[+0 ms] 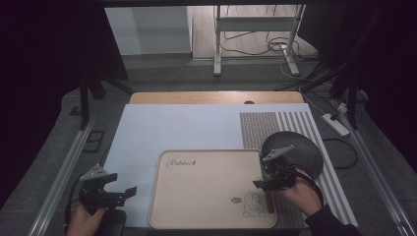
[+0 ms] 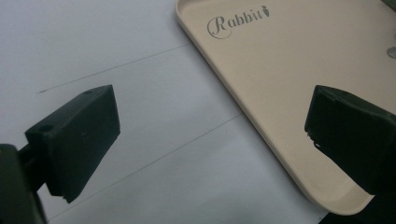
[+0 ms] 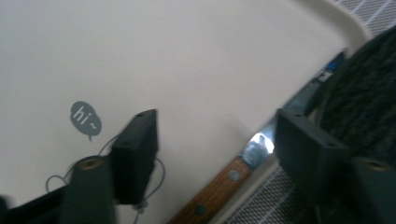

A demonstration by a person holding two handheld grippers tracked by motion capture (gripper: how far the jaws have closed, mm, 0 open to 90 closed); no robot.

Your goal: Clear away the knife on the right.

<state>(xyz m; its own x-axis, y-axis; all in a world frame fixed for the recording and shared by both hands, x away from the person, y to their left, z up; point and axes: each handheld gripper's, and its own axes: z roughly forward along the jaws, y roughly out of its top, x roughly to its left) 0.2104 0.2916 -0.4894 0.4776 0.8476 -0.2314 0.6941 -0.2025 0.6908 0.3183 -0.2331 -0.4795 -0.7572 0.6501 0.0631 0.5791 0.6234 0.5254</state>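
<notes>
A beige tray [image 1: 206, 187] printed with "Rabbit" and a rabbit drawing lies on a pale placemat. A knife with a wooden handle [image 3: 217, 189] and a steel blade lies along the tray's right rim, and its handle [image 1: 269, 202] is by the rabbit drawing. My right gripper [image 3: 217, 140] hangs over it, open, with the knife lying loose between the jaws, nearer the right one. My left gripper [image 1: 123, 185] is open left of the tray, just above the placemat. In the left gripper view, the left gripper [image 2: 210, 126] holds nothing and the tray's corner [image 2: 261, 70] lies ahead.
A dark round woven mat [image 1: 300, 147] lies right of the tray, touching its far right corner and close behind my right gripper. The placemat [image 1: 172, 128] has a striped band [image 1: 295, 123] on its right side. A wooden table edge [image 1: 216, 97] shows beyond. A power strip [image 1: 336, 124] lies on the floor.
</notes>
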